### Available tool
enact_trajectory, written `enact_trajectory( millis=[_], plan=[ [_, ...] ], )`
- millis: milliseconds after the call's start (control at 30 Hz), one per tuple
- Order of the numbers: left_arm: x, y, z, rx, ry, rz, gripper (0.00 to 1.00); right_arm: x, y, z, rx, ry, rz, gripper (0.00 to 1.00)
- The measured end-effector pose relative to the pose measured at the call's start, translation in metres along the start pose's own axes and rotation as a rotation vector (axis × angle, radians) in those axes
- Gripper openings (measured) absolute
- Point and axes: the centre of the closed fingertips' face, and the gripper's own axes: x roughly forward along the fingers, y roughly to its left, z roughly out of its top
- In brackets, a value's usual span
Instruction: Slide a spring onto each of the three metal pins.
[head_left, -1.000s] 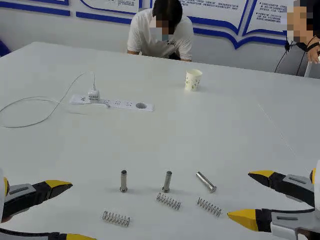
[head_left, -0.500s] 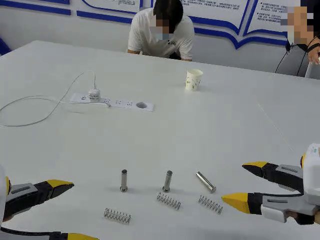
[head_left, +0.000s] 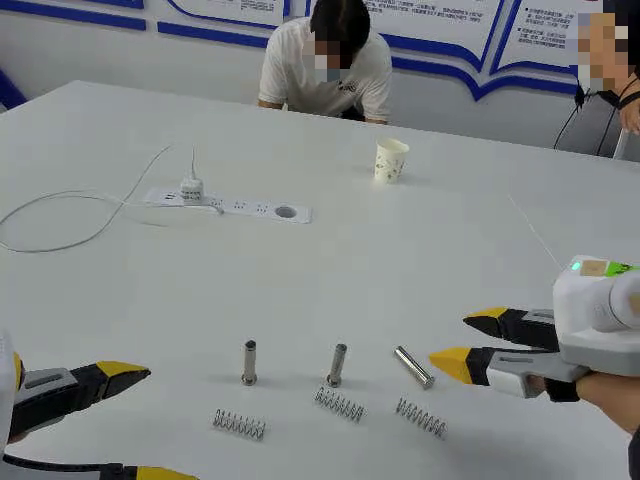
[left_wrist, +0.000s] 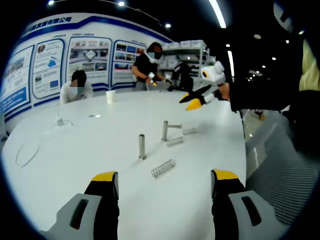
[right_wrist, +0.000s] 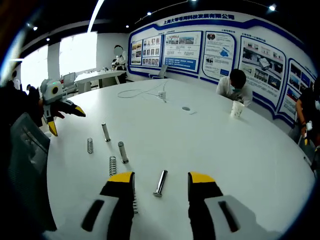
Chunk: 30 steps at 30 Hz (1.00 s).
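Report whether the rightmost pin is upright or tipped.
Tipped: the rightmost pin lies on its side on the table.

Three pins (head_left: 249, 361) (head_left: 338, 363) (head_left: 412, 366) (one lying flat), three springs (head_left: 239, 424) (head_left: 339, 403) (head_left: 420, 417), one cup (head_left: 390, 160), one power strip (head_left: 240, 206).

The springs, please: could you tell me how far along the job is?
Nothing is done yet: all three springs lie loose on the table. In hand: the open right gripper points at the lying pin; the left gripper is open, empty. Left: all three pins, two upright.
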Motion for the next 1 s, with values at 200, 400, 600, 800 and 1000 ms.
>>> enact_trajectory(
  millis=[200,400,600,800,1000],
  plan=[
    [-0.002,0.001,-0.002,-0.006,0.001,0.006,0.77,0.013,-0.004,-0.002,-0.002,0.042,-0.017,0.39],
    [-0.002,0.001,-0.003,-0.008,0.004,0.006,0.76,0.026,-0.008,-0.003,0.008,0.074,-0.032,0.34],
    [-0.002,0.0,-0.003,-0.011,0.004,0.006,0.76,0.038,-0.009,-0.005,0.006,0.124,-0.05,0.33],
    [-0.002,0.001,-0.004,-0.013,0.006,0.008,0.76,0.049,-0.009,-0.009,0.004,0.16,-0.052,0.29],
    [-0.003,0.001,-0.006,-0.017,0.008,0.009,0.75,0.059,-0.01,-0.016,0.026,0.2,-0.06,0.25]
  ],
)
